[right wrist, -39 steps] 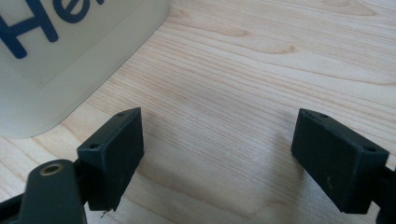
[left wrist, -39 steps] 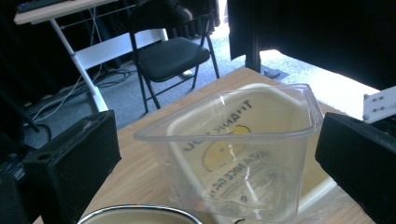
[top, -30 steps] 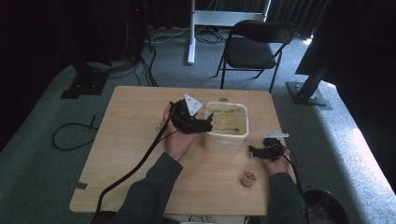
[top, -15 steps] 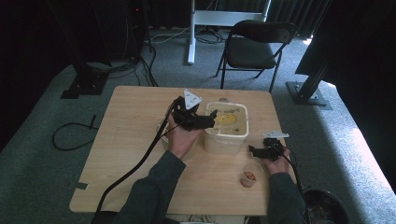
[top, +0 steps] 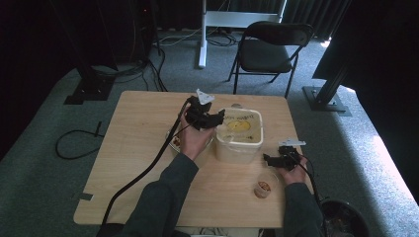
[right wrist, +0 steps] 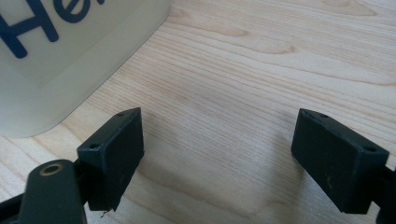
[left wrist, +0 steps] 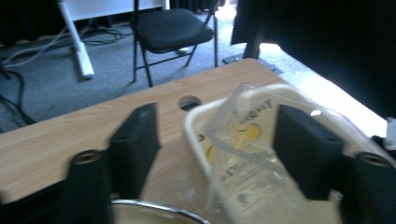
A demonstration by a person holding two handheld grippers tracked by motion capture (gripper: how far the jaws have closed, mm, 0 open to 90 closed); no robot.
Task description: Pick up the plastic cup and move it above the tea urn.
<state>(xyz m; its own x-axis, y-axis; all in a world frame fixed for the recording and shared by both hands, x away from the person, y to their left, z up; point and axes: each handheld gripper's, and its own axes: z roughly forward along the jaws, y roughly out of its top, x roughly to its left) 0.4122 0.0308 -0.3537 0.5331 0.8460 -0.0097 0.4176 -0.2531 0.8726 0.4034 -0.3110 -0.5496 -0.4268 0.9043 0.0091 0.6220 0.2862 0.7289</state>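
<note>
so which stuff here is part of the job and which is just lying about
In the job:
- left tool, open over the tub
- cream tub
- clear plastic bag in the tub
- metal bowl

Lying about:
- small cup
- right tool, open on the table
- black chair

A light wooden table (top: 138,148) stands on grey-green carpet (top: 44,182), with dark curtains along the back. Beyond it sit a black folding chair (top: 269,49) and a white stand (top: 202,34). Sunlight falls across the floor at right, and black cables (top: 74,143) lie at left.
</note>
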